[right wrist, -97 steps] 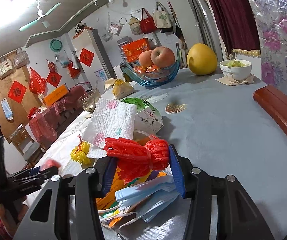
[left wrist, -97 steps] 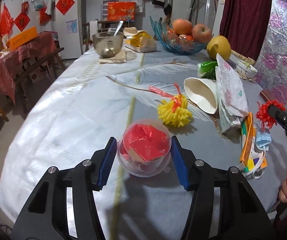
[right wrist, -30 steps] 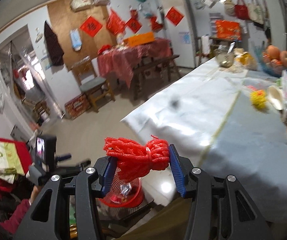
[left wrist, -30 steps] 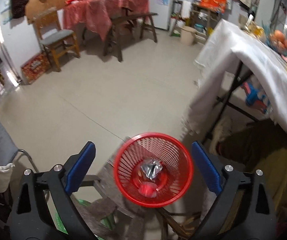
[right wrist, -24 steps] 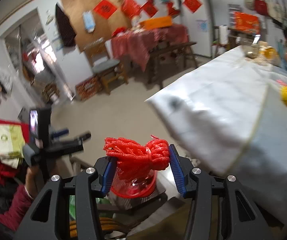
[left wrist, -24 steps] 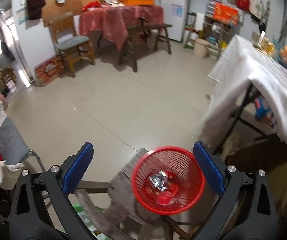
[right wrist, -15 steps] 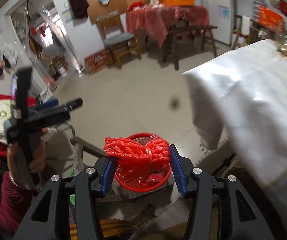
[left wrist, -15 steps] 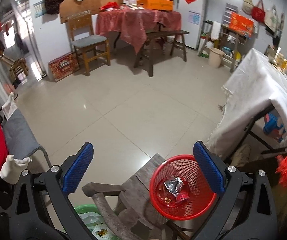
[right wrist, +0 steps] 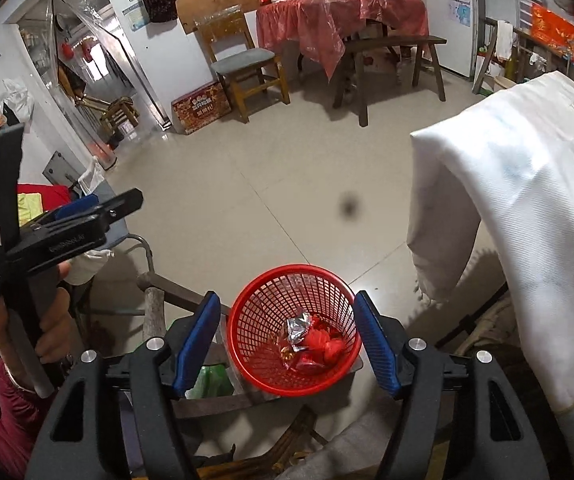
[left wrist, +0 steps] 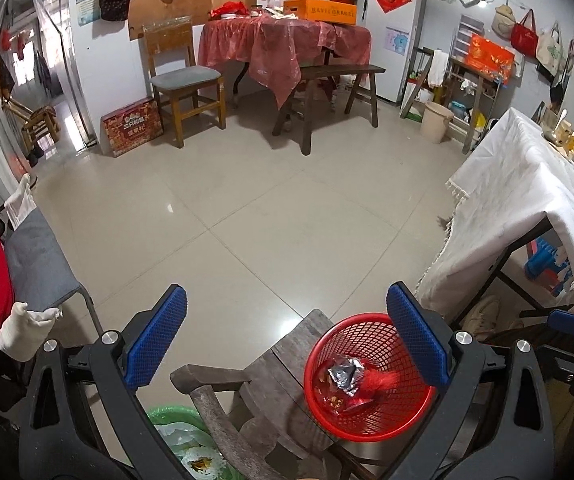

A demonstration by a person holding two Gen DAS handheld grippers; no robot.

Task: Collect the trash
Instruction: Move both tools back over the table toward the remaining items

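My right gripper [right wrist: 287,344], jaws opening and empty, hangs directly above the round red plastic mesh basket [right wrist: 293,328]; my left gripper [left wrist: 287,340], wide open and empty, stands beside it.

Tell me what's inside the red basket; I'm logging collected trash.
Inside the red basket: crumpled silver foil and red trash. Anything beneath them is covered.
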